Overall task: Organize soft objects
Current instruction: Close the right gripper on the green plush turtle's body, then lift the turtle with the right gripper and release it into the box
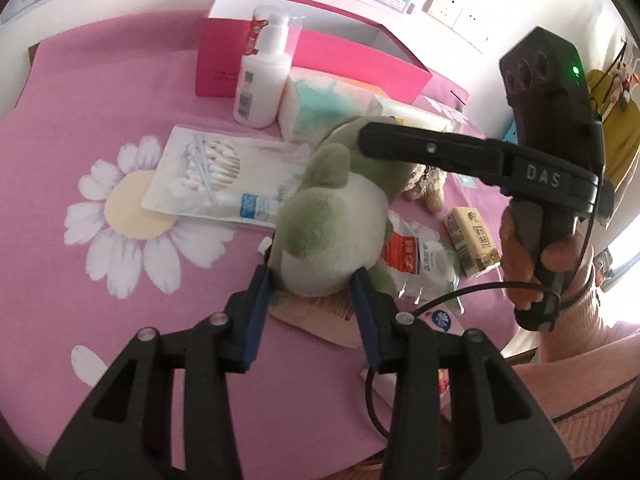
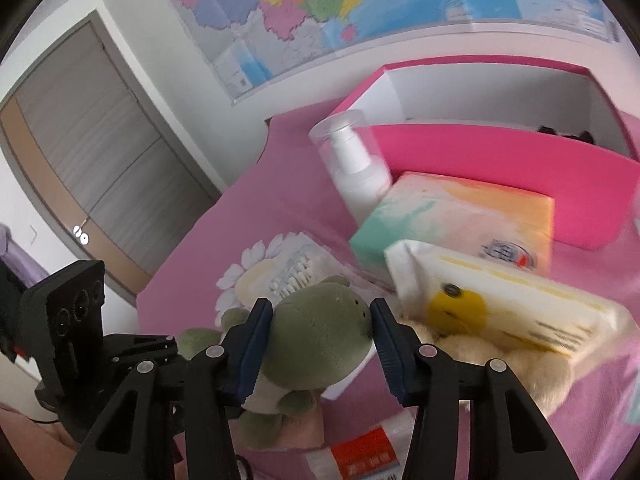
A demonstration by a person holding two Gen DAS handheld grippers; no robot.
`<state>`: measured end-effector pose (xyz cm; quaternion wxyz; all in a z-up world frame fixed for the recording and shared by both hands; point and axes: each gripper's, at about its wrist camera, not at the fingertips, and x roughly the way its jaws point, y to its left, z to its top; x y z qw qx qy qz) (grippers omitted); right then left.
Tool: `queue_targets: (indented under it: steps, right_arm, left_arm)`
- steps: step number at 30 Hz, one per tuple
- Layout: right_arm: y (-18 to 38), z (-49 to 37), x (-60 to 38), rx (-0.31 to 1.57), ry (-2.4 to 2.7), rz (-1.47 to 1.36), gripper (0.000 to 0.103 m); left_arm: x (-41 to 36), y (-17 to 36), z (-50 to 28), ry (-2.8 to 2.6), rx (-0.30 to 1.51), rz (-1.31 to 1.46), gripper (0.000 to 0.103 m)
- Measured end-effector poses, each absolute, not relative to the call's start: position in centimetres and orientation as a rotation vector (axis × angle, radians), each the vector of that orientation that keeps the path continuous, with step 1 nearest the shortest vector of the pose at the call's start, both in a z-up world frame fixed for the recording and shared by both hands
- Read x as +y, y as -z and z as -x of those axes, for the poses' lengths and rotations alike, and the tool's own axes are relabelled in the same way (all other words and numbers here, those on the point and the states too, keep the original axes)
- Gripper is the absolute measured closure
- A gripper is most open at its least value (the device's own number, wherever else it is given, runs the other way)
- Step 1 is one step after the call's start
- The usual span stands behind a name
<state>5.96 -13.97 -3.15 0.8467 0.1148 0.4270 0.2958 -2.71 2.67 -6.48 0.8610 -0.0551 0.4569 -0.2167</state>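
Holding the green plush [image 1: 336, 216] at both ends, I have it between my two grippers above the pink cloth [image 1: 80, 112]. My left gripper [image 1: 314, 280] is partly closed, its blue pads pressing into the pale rear of the toy; my right gripper [image 2: 322, 320] is also partly closed, and its pads sit against the sides of the head. The plush's long axis runs from the left gripper away toward the right one — tail to me on the left, snout up and away. From the left view, the right gripper's finger crosses over the head from the right side.

Around it lie a cotton-swab pack [image 1: 208, 176] on the left, a tissue pack [image 1: 328, 100] and a pump bottle [image 1: 262, 76] behind, and a beige plush [image 1: 426, 184] just beside the head. The pink box [image 2: 500, 168] stands open at the back, well apart from the toy and beyond the tissues — I judge that is where it goes, so the carry would be forward and over them.
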Motion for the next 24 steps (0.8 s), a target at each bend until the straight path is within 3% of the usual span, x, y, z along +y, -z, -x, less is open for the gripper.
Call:
queue_targets:
  steps: [16, 18, 19, 24]
  right_arm:
    - [2.4, -3.3, -16.7, 0.846, -0.570, -0.308, 0.052]
    - [2.4, -3.1, -16.9, 0.838, -0.568, -0.317, 0.052]
    - [2.4, -3.0, -17.0, 0.836, -0.569, -0.323, 0.052]
    - [2.4, -3.0, -16.5, 0.841, -0.591, -0.342, 0.053]
  left_arm:
    - [0.9, 5.1, 3.0, 0.432, 0.912, -0.002, 0.061]
    - [0.8, 4.9, 2.9, 0.418, 0.905, -0.014, 0.065]
    - [0.9, 4.7, 2.8, 0.413, 0.901, -0.016, 0.074]
    - [1.5, 4.1, 2.7, 0.381, 0.873, -0.022, 0.072]
